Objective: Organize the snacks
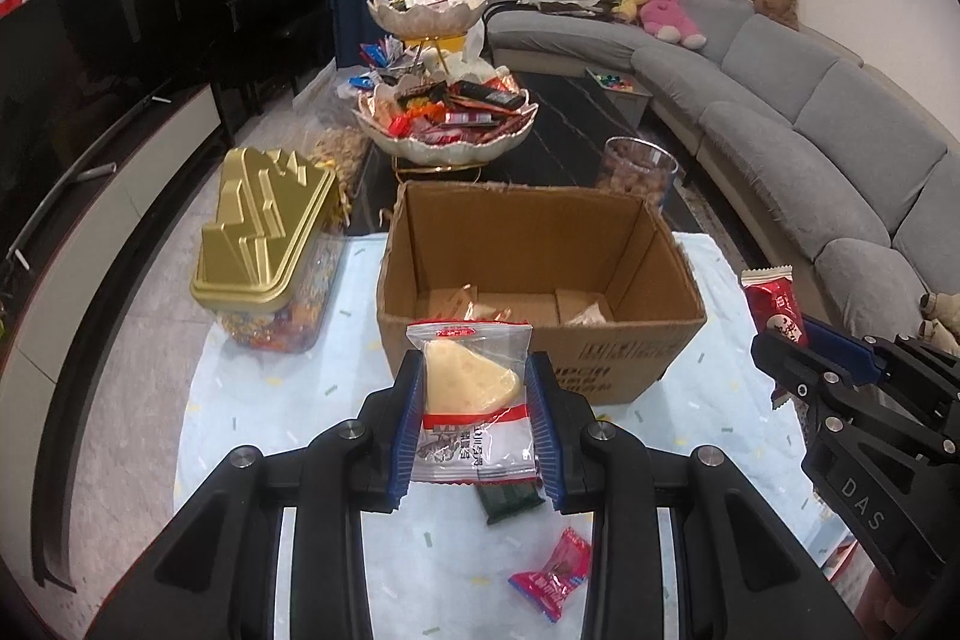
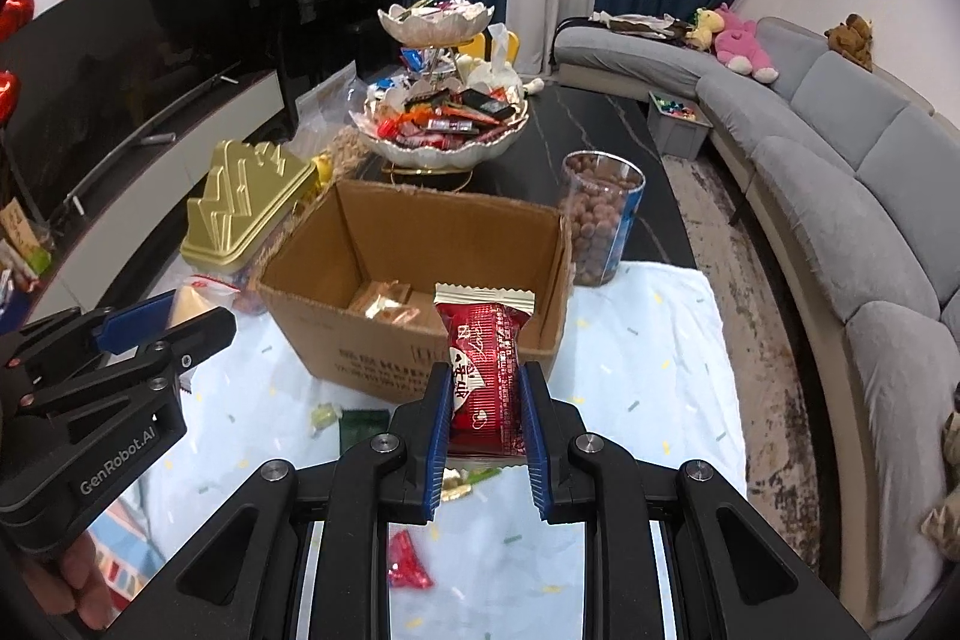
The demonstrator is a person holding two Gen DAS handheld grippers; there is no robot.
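Observation:
My left gripper (image 1: 477, 370) is shut on a clear packet with a pale wedge-shaped cake (image 1: 468, 382), held above the cloth just in front of the open cardboard box (image 1: 636, 340). My right gripper (image 2: 485, 382) is shut on a red wrapped snack (image 2: 486, 364), also in front of the cardboard box (image 2: 372, 358). In the left wrist view the right gripper (image 1: 780, 346) and its red snack (image 1: 777, 307) show at the right edge. A few packets lie inside the box. Loose on the cloth are a dark green packet (image 1: 510, 499) and a small red packet (image 1: 555, 574).
A gold-lidded candy tub (image 1: 264, 244) stands left of the box. Behind it are a two-tier bowl stand of snacks (image 1: 444, 112) and a clear jar of brown balls (image 2: 600, 220). The grey sofa (image 2: 840, 172) curves along the right; a dark TV cabinet (image 1: 120, 58) lines the left.

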